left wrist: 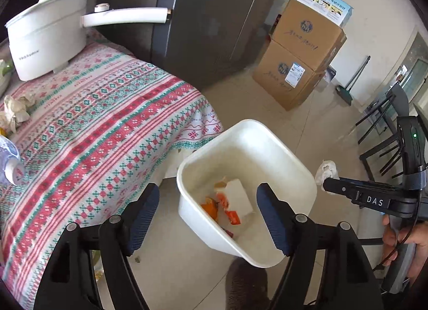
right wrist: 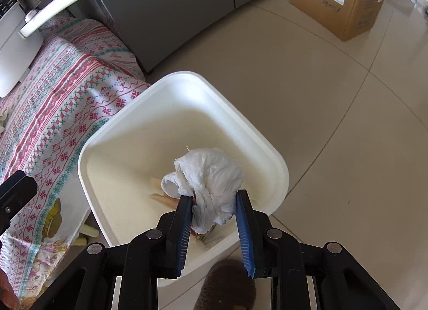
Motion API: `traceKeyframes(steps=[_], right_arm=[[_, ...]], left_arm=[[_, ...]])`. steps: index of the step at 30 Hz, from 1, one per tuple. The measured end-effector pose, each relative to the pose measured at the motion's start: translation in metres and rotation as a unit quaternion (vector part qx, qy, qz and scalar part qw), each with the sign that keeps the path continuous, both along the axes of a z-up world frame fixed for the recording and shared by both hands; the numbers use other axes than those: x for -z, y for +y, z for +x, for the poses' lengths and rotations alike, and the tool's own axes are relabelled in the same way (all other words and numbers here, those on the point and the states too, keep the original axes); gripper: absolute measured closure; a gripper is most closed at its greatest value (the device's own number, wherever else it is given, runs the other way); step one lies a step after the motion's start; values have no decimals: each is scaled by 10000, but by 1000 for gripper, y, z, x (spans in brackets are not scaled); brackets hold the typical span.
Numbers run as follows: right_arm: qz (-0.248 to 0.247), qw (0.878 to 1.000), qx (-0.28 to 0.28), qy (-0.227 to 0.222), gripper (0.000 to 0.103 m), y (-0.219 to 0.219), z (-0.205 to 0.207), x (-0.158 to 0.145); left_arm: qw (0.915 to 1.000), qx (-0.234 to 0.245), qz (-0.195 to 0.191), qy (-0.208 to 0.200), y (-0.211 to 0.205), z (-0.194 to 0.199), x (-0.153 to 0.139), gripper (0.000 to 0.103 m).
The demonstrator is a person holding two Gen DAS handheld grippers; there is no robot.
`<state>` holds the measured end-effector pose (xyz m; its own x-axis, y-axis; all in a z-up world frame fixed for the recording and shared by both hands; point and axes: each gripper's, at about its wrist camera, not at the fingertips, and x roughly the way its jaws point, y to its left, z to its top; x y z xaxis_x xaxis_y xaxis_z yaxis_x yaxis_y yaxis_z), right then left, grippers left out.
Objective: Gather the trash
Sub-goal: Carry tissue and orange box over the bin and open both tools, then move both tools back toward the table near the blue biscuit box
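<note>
My right gripper pinches a crumpled white tissue between its blue pads, and I hold it right over the open mouth of the white trash bin, which stands on the tiled floor just beside the draped edge of the surface. My left gripper is spread wide with nothing between its fingers, hovering above the near side of the same bin; through the gap I see orange wrappers and a white carton lying at the bottom. Farther along the patterned tablecloth, a second crumpled tissue lies near the left edge, and past it a white electric pot with a long handle stands. Beyond the bin, a grey refrigerator rises, and two stacked cardboard boxes sit on the floor to its right
</note>
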<state>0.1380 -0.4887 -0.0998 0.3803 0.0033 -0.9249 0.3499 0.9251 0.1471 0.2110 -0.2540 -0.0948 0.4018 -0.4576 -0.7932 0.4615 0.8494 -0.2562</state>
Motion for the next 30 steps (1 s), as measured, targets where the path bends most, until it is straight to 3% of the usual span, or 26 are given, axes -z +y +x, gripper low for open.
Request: traceKeyframes(steps=[8,12,13,15,17,30], right_arm=[[-68,9999,-132,3,74,18,10,-2],[-127,9999,-86,-12,68,24,14,-3],[-119,9999,-45,-8,64,24,14,-3],[-60,10000,70,5,35,25,15,-4],[12,9999,134,-79,27,26,16,-8],[-9,9995,-197,-259,21,73,33,-24]], left_arm=[[9994,-241,232,-65,47,-2,-11,16],[9987,-376,327,-114,73,-4,-17,15],[9985,-415,345,-126,80,-4,-18,15],[9979,-495,385,-156,94,-5,-21,14],[9973,-576,417,-185,107,-6,-25,13],[9903,-1157,714,-273,204,-19,-33,11]])
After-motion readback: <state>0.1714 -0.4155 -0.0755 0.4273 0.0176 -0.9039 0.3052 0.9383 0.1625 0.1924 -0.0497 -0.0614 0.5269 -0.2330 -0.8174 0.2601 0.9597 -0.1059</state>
